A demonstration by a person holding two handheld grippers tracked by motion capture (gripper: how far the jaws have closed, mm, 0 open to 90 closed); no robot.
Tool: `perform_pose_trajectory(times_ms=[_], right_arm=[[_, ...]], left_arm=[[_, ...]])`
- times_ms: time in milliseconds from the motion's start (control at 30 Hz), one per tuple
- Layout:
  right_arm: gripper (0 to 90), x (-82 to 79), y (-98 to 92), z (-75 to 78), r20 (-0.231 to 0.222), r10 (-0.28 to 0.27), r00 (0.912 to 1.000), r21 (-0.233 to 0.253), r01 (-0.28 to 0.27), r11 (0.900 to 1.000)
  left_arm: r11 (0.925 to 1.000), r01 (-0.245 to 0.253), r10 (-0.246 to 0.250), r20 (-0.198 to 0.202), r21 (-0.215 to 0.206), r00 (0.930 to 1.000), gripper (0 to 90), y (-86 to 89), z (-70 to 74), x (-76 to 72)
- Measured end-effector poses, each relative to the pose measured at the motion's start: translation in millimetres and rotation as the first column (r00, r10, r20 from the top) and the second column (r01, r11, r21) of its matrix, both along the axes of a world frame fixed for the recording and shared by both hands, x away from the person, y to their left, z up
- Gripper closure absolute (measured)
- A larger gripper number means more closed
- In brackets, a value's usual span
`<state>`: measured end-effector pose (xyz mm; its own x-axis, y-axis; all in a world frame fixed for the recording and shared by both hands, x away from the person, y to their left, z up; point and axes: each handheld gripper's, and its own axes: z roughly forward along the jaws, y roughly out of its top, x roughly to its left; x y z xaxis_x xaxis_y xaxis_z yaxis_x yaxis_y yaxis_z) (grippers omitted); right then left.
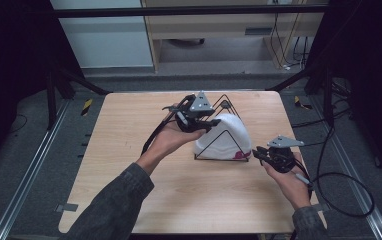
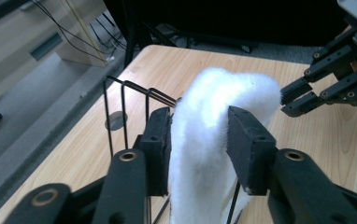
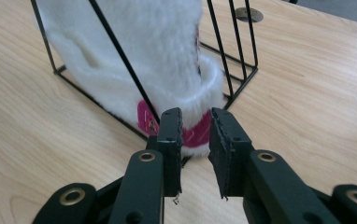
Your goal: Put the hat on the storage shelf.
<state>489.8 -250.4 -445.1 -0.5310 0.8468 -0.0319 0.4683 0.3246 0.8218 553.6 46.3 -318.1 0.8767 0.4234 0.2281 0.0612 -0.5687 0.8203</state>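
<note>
Slipper: white, fluffy, pink patch at its low end, draped in black wire rack mid-table.
Left gripper: 2 jaws clamped on slipper's upper fold.
Right gripper: jaws narrowly apart, holding nothing, just beside the pink patch.

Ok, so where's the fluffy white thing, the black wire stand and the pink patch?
Fluffy white fabric item (image 2: 223,93), left gripper view, on its rounded top above the tongs.
Thin black wire stand (image 3: 120,56), right gripper view, on the slanted front bar.
Pink patch (image 3: 145,119), right gripper view, on its left part at the white item's bottom edge.
</note>
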Motion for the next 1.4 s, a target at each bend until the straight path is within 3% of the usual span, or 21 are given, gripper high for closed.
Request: perform_pose_trajectory(times_ms=[267, 367, 400, 467, 500, 667, 867, 933, 967, 1033, 1100, 1133, 1233, 1367, 1400], right_arm=[[70.0, -11.6, -7.5, -4.8, 0.002, -0.02, 0.9998, 0.014, 0.02, 1.0], [63.7, -16.2, -8.4, -4.9, 0.006, -0.028, 0.9996, 0.018, 0.028, 0.999], [55.9, -19.3, -8.1, -5.2, 0.003, -0.04, 0.9992, 0.028, 0.04, 0.999], [52.1, -20.4, -7.6, -6.3, 0.003, -0.044, 0.999, 0.031, 0.044, 0.999], [42.5, -22.9, -4.9, -9.6, -0.018, -0.047, 0.9987, 0.027, 0.048, 0.998], [23.9, -26.9, -1.4, -21.3, -0.028, -0.081, 0.9963, 0.001, 0.081, 0.997], [13.8, -29.1, -2.2, -33.4, -0.052, -0.128, 0.9904, 0.011, 0.129, 0.992], [11.2, -31.8, -1.6, -40.8, -0.064, -0.128, 0.9897, 0.012, 0.129, 0.992], [10.7, -33.9, -1.8, -48.8, -0.08, -0.121, 0.9895, 0.012, 0.122, 0.992], [10.4, -34.6, -2.2, -52.3, -0.083, -0.119, 0.9893, 0.009, 0.121, 0.993], [10.3, -36.5, -3.9, -60.2, -0.101, -0.117, 0.988, 0.015, 0.119, 0.993], [10.3, -37.1, -3.9, -62.0, -0.112, -0.121, 0.9864, 0.02, 0.124, 0.992], [10.3, -37.7, -4.3, -64.9, -0.116, -0.122, 0.9857, 0.023, 0.125, 0.992], [11.1, -36.8, -3.8, -66.1, -0.135, -0.131, 0.9821, 0.009, 0.133, 0.991], [11.2, -36.5, -3.2, -66.7, -0.133, -0.135, 0.9819, 0.003, 0.137, 0.991]], left_arm=[[0.9988, -0.044, 0.044, -0.018, -0.019, 0.9989, 33.6, 11.0, 3.3, -9.6], [0.9987, -0.051, 0.051, -0.014, -0.004, 0.9986, 21.8, 11.4, 4.9, -17.8], [0.9986, -0.053, 0.053, -0.015, 0.001, 0.9985, 18.9, 11.2, 5.8, -20.8], [0.9988, -0.049, 0.049, -0.025, -0.006, 0.9985, 16.2, 11.5, 7.4, -26.4], [0.999, -0.044, 0.044, -0.029, -0.008, 0.9986, 12.2, 12.0, 7.6, -29.2], [0.9988, -0.048, 0.048, -0.041, -0.001, 0.998, 9.7, 20.0, 5.9, -39.0], [0.9982, -0.06, 0.06, -0.045, -0.006, 0.9972, 7.0, 33.9, 1.9, -48.9], [0.9975, -0.07, 0.07, -0.038, 0.009, 0.9968, 5.4, 41.5, -5.4, -52.3], [0.9962, -0.085, 0.086, -0.052, 0.016, 0.995, 5.4, 51.7, -15.6, -54.9], [0.9956, -0.092, 0.093, -0.061, 0.015, 0.9938, 5.4, 57.8, -21.0, -55.8], [0.9904, -0.137, 0.138, -0.087, 0.018, 0.9866, 5.4, 78.4, -39.0, -56.2], [0.9904, -0.137, 0.138, -0.087, 0.018, 0.9866, 5.4, 78.4, -39.0, -56.2], [0.9825, -0.185, 0.186, -0.112, 0.019, 0.9761, 5.5, 98.8, -59.6, -56.2], [0.9636, -0.264, 0.267, -0.141, 0.04, 0.9533, 5.8, 133.9, -92.3, -56.9], [0.9636, -0.264, 0.267, -0.141, 0.04, 0.9533, 5.8, 133.9, -92.3, -56.9]])
